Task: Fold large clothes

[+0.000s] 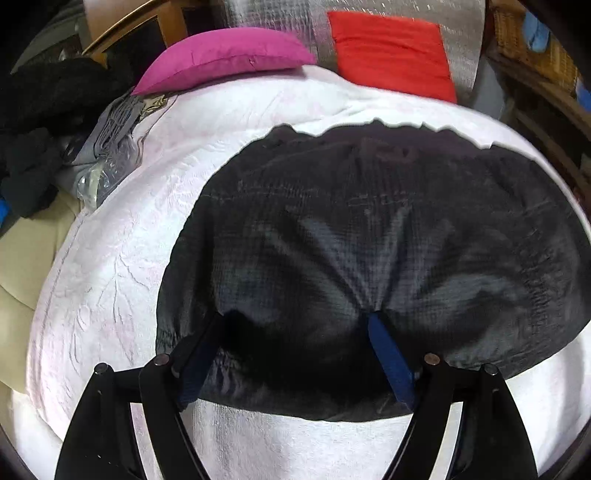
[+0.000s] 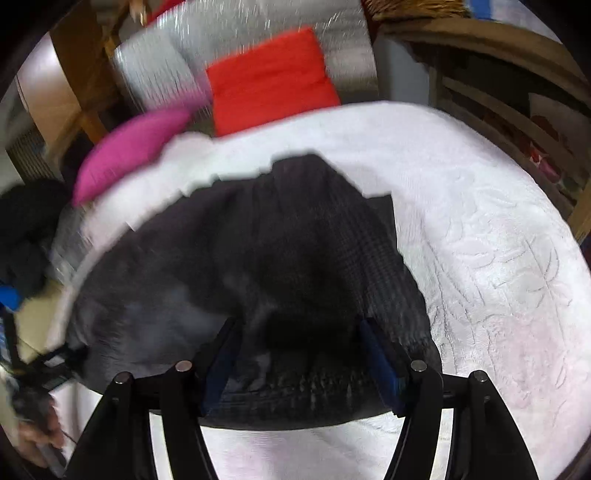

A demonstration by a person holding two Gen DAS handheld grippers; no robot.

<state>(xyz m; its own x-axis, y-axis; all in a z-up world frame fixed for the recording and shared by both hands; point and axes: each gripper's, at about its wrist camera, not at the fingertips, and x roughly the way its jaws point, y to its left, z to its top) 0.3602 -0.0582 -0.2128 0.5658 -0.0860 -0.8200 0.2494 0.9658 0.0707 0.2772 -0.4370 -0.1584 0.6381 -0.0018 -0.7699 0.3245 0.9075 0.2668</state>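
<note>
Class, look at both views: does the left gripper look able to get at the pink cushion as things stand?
Probably not without moving. The left gripper sits open at the near edge of the dark garment, while the pink cushion lies at the far edge of the white bedspread. Nothing blocks it.

White quilted bed (image 1: 110,258); wooden shelving (image 2: 498,110) right; silver foil backdrop (image 1: 280,18).
</note>
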